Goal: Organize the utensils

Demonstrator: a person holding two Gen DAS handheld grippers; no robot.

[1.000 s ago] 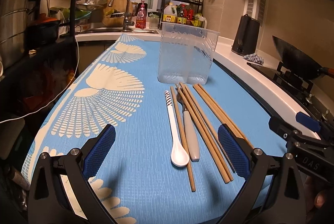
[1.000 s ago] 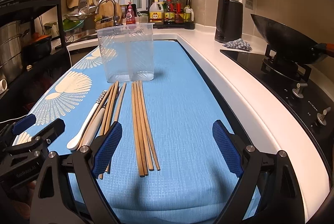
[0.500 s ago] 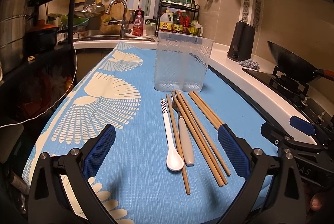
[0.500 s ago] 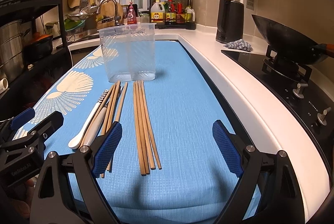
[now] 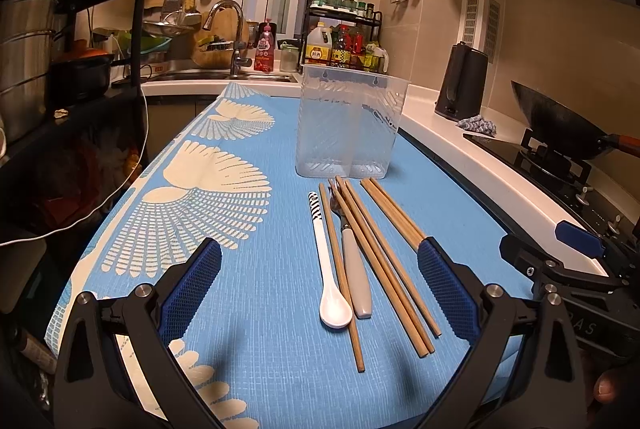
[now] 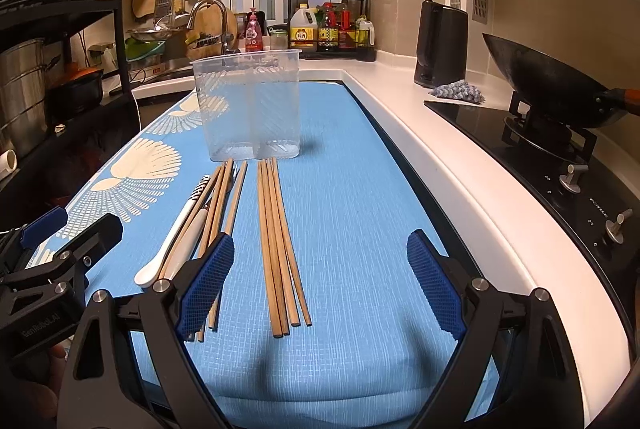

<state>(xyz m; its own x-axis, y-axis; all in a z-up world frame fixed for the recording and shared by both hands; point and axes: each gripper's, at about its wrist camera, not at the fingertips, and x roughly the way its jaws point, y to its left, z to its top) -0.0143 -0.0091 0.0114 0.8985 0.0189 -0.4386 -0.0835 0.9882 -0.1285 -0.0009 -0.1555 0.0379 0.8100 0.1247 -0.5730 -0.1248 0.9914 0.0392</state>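
A clear plastic two-compartment utensil holder [image 5: 348,125] [image 6: 252,109] stands empty on the blue mat. In front of it lie a white spoon [image 5: 328,269] [image 6: 172,237], a fork with a grey handle [image 5: 354,269], and several wooden chopsticks [image 5: 384,261] [image 6: 278,241]. My left gripper [image 5: 318,293] is open above the mat, its fingers either side of the spoon and fork ends. My right gripper [image 6: 318,289] is open, straddling the near ends of a bunch of chopsticks. Both are empty.
The blue patterned mat [image 5: 224,197] covers a narrow counter. A wok [image 6: 548,85] sits on the stove at right, with a black kettle [image 6: 440,45] and a cloth behind. A sink, bottles and a dark shelf rack [image 5: 60,77] lie at the back and left.
The left gripper view has tilted and shifted slightly back, so the utensils sit a little farther off. The right gripper has barely moved. Nothing was grasped.
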